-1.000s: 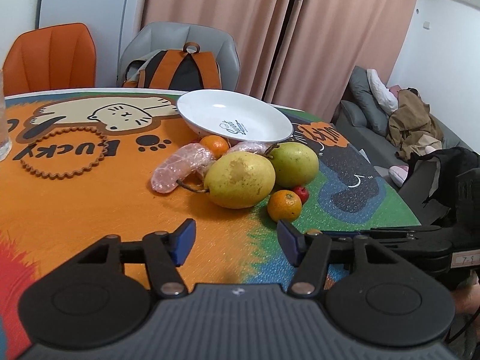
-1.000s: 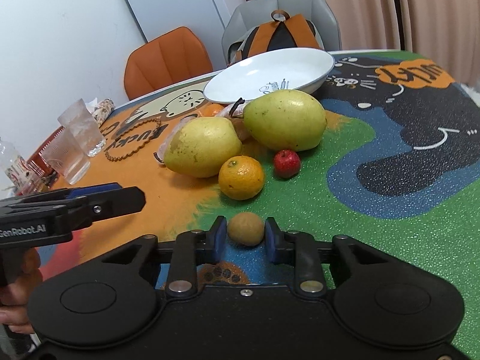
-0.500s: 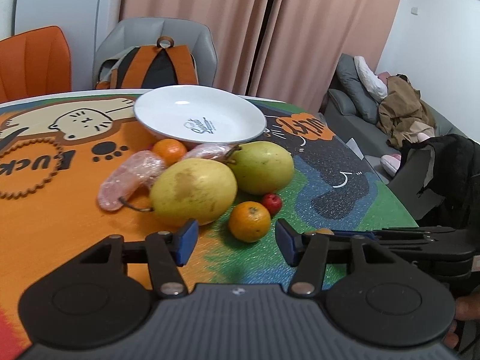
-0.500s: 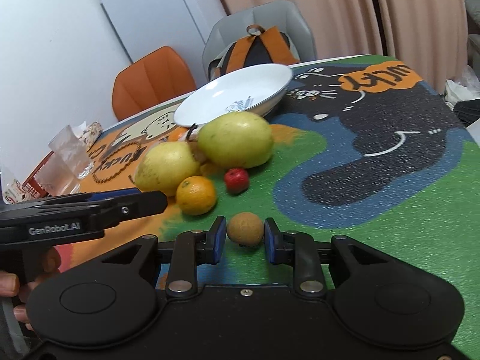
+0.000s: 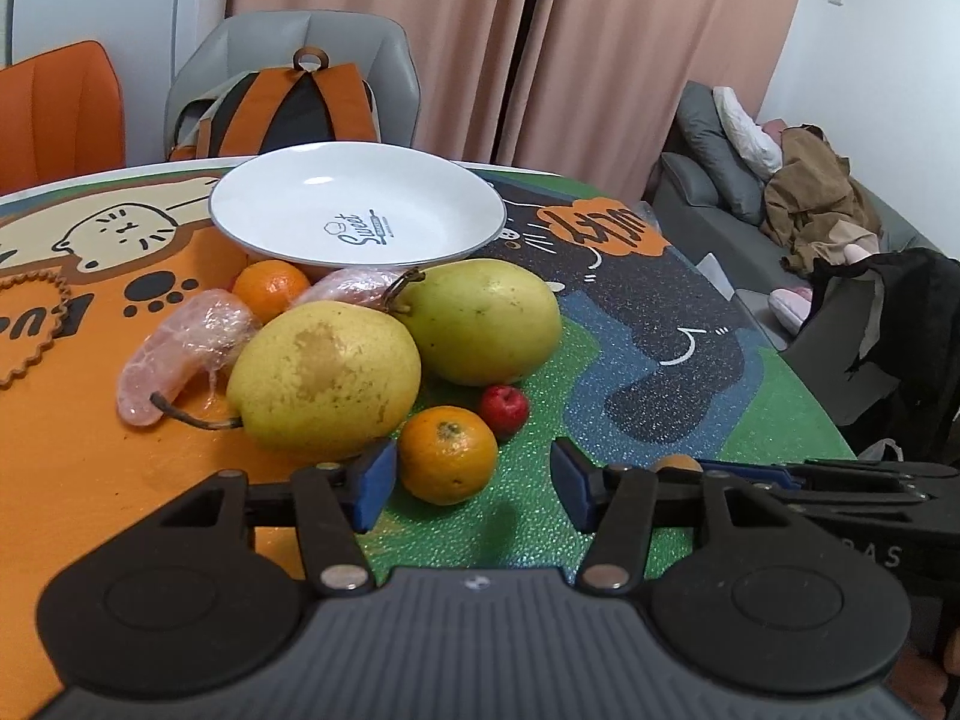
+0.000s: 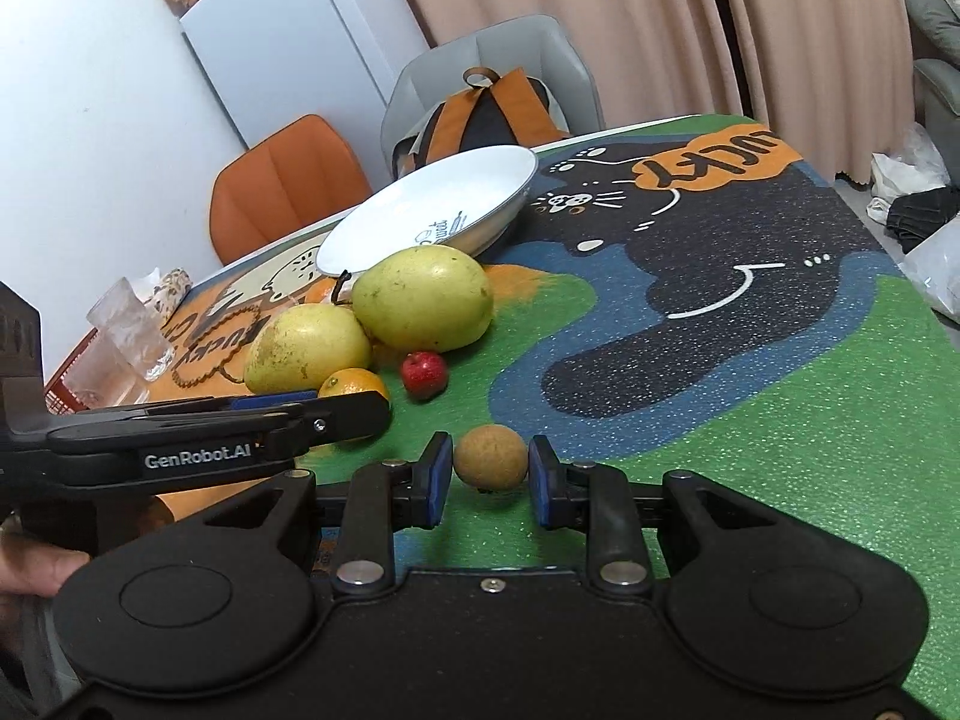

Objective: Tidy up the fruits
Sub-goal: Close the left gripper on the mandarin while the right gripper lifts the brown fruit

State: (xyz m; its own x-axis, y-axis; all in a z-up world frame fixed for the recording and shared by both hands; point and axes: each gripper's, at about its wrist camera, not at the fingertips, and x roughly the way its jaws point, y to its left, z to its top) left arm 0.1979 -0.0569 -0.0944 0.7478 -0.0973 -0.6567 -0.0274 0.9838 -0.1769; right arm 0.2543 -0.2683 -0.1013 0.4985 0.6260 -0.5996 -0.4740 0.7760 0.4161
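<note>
The right claw (image 6: 490, 483) is clamped on a small brown fruit (image 6: 490, 465), its blue pads pressing both sides, carrying it above the counter (image 6: 750, 432), probably toward the white plate (image 6: 444, 210) where the fruit is meant to be gathered. The plate sits empty at the back of the pile, so sorting looks barely begun. The left claw (image 5: 468, 489) stands partly open and holds nothing; an orange (image 5: 449, 454) lies just ahead between its pads, seemingly the next pick. Two big yellow-green pears (image 5: 327, 381) lean together, with a small red fruit (image 5: 504, 410) beside them.

Only the left view shows a second orange (image 5: 271, 288) and the plastic-wrapped pink items (image 5: 186, 348) tucked behind the pears. Only the right view shows the brown fruit's grip clearly, plus the drinking glasses (image 6: 129, 330) at the counter's far edge.
</note>
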